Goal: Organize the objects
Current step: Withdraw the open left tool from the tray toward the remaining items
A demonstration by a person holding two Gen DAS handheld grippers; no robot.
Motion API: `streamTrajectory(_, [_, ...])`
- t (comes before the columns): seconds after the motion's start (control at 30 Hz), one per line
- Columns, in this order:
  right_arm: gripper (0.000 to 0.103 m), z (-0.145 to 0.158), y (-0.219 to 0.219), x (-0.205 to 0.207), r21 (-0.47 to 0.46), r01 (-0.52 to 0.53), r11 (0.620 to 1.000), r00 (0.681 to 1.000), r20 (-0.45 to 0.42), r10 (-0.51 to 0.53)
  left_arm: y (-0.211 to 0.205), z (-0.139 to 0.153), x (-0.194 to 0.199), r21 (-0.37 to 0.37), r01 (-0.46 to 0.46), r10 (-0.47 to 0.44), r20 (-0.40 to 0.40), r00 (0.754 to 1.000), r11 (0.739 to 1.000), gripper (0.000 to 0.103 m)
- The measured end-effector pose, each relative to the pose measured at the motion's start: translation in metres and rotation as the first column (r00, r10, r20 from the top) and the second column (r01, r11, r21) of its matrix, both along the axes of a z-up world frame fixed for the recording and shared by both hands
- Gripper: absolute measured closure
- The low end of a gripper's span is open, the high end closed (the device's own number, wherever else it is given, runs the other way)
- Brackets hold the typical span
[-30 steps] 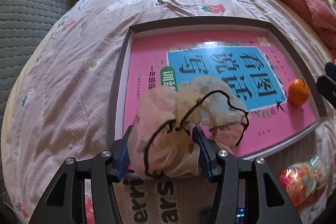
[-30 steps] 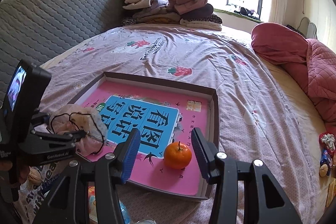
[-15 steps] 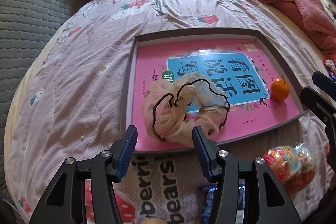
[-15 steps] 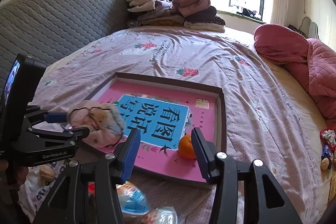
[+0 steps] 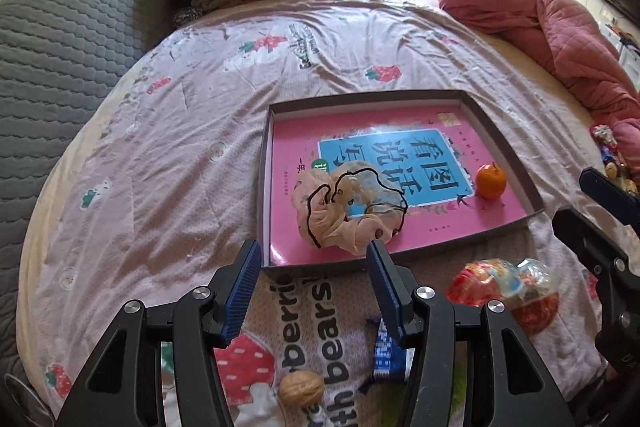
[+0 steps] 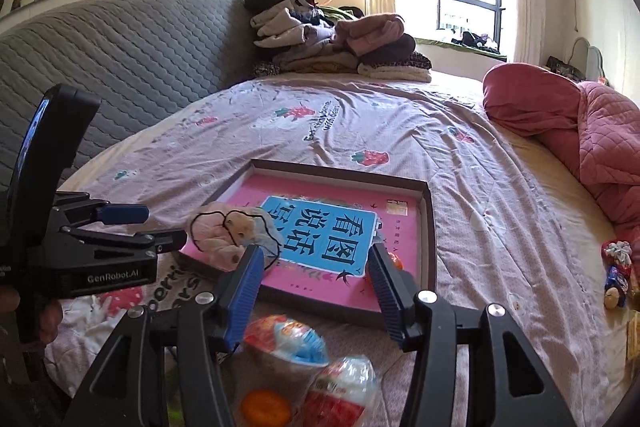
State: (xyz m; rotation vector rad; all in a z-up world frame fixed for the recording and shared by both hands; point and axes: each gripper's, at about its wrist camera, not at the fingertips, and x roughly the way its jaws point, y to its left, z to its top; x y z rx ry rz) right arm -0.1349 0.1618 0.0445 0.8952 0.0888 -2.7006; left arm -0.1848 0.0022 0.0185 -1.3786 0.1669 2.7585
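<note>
A crumpled pink and beige fabric bundle with a black cord (image 5: 348, 211) lies in the near left corner of a shallow brown tray (image 5: 264, 187) lined with a pink book. An orange (image 5: 491, 181) sits in the tray at the right. My left gripper (image 5: 314, 255) hangs open just short of the tray's near rim, nothing between its blue pads. My right gripper (image 6: 316, 259) hovers before the tray, its jaws opening, with nothing gripped. Its right finger half hides the orange (image 6: 396, 259). The left gripper (image 6: 164, 225) and the bundle (image 6: 232, 235) show at the left of the right wrist view.
On the bedspread near me lie red snack packets (image 5: 504, 291), a walnut (image 5: 300, 391), a blue wrapper (image 5: 386, 359) and a second orange (image 6: 264, 407). Folded clothes (image 6: 332, 43) are stacked at the headboard. A red quilt (image 6: 580, 131) lies right, with small toys (image 6: 616, 275) beside it.
The fabric bundle, earlier between my left jaws, now lies in the tray, and the left gripper has drawn back and up. My right gripper pulled back from the orange and its jaws widened.
</note>
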Motion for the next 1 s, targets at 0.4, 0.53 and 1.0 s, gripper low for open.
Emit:
streamTrajectory(0.4, [0.047,0.017,-0.001,0.035,0.023,0.010,1.000,1.000,-0.030,-0.010,-0.013,0.025,0.038,0.031,0.000,0.002,-0.062,0.998,1.000,0.047])
streamTrajectory(0.53, [0.047,0.022,0.001,0.046,0.033,0.015,0.999,0.999,-0.043,-0.014,-0.015,0.030,0.054,0.043,0.008,-0.004,-0.082,0.997,0.999,0.047])
streamTrajectory(1.0, [0.046,0.031,0.008,0.073,0.053,0.037,0.998,0.997,-0.071,-0.033,-0.009,0.039,0.107,0.056,0.046,-0.038,-0.142,0.989,0.997,0.046])
